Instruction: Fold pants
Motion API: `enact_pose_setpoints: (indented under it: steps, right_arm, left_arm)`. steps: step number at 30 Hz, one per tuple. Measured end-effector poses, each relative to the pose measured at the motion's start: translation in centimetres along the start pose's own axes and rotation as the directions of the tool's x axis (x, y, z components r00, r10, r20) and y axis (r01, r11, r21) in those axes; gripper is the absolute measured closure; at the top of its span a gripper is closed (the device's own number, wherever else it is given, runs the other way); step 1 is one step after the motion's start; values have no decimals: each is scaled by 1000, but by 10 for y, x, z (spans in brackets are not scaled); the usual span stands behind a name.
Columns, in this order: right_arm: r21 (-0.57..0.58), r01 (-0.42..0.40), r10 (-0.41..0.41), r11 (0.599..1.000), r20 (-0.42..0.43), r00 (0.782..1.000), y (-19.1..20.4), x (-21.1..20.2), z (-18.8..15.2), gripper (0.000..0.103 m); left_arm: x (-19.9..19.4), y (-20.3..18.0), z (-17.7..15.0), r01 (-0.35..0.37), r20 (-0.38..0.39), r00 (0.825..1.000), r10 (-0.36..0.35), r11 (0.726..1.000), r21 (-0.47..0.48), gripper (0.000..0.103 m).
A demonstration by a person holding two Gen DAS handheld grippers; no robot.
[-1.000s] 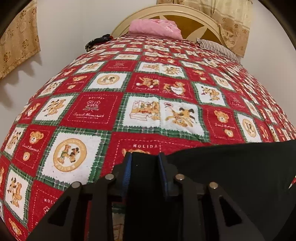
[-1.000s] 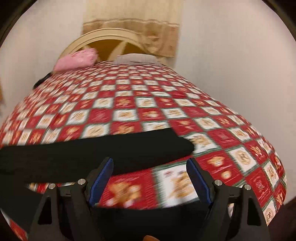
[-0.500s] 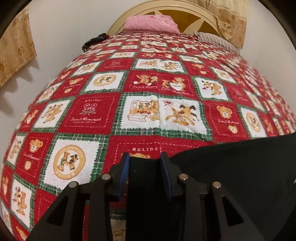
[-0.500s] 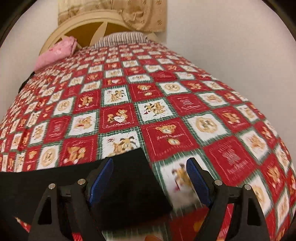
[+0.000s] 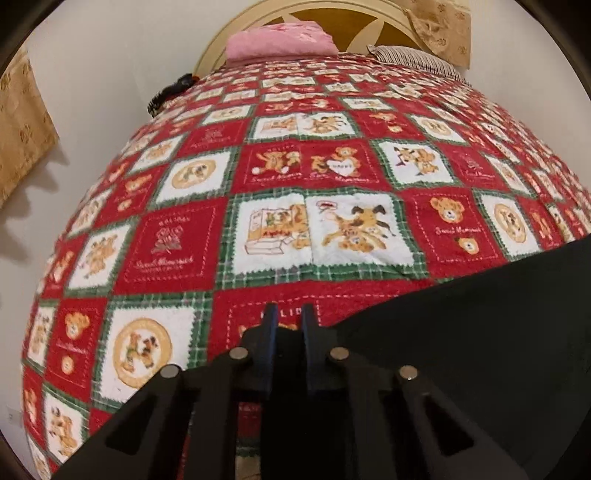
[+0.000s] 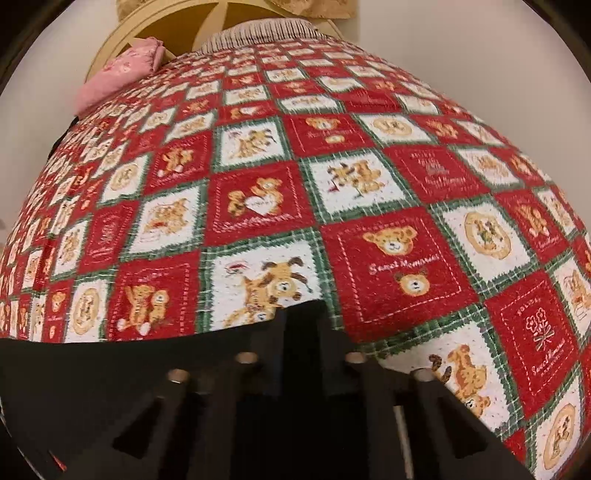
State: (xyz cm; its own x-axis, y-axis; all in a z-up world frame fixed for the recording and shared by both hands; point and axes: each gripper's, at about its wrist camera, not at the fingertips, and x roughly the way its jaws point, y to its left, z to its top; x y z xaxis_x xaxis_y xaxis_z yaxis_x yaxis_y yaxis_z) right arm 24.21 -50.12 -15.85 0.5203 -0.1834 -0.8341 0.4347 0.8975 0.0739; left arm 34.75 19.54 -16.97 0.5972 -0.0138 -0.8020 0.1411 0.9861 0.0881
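The black pants [image 5: 480, 325] lie on the red patchwork bedspread [image 5: 295, 166] near the foot of the bed. In the left wrist view they stretch from my left gripper [image 5: 287, 317] off to the right. The left gripper is shut on the pants' left end, blue pads close together. In the right wrist view the pants [image 6: 110, 365] run off to the left. My right gripper [image 6: 301, 317] is shut on their right corner, and the black cloth hides the pads.
A folded pink cloth [image 5: 280, 42] and a striped pillow [image 5: 413, 59] lie by the cream headboard [image 5: 369, 22]. A dark object [image 5: 170, 92] sits at the bed's left edge. White walls flank both sides of the bed.
The right gripper swept left to the pants' right corner and closed on it; it was wide open before. The left gripper kept its grip and shifted slightly forward.
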Motion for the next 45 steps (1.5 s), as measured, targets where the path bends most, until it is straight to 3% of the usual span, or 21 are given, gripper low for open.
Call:
enact_pose_setpoints:
  steps: [6, 14, 20, 25, 30, 35, 40, 45]
  right_arm:
    - [-17, -20, 23, 1000, 171, 985, 9, -52, -2, 95]
    - [-37, -65, 74, 997, 365, 928, 4, -123, -32, 95]
    - [-31, -115, 116, 993, 476, 872, -16, -161, -80, 95]
    - [-7, -132, 116, 991, 525, 843, -31, -180, -120, 95]
    - [16, -145, 115, 989, 525, 843, -46, -188, -160, 95]
    - [66, -138, 87, 988, 502, 860, -66, -183, -196, 96]
    - [88, -135, 73, 987, 501, 862, -74, -188, -226, 96]
    - [118, -131, 52, 984, 517, 855, -83, -200, -241, 102]
  left_arm:
    - [-22, 7, 0, 8, 87, 996, -6, 1000, -20, 91]
    - [-58, 23, -7, 95, 210, 975, -75, 992, -89, 91]
    - [-97, 31, -25, 179, 349, 927, -139, 980, -85, 91]
    - [-122, 36, -52, 241, 411, 892, -188, 967, -81, 91]
    - [-136, 40, -91, 294, 436, 871, -227, 951, -91, 91]
    - [-130, 44, -129, 330, 419, 871, -257, 938, -109, 91]
    - [-122, 40, -158, 330, 383, 883, -270, 939, -100, 90]
    - [-129, 46, -167, 355, 418, 864, -281, 928, -110, 90]
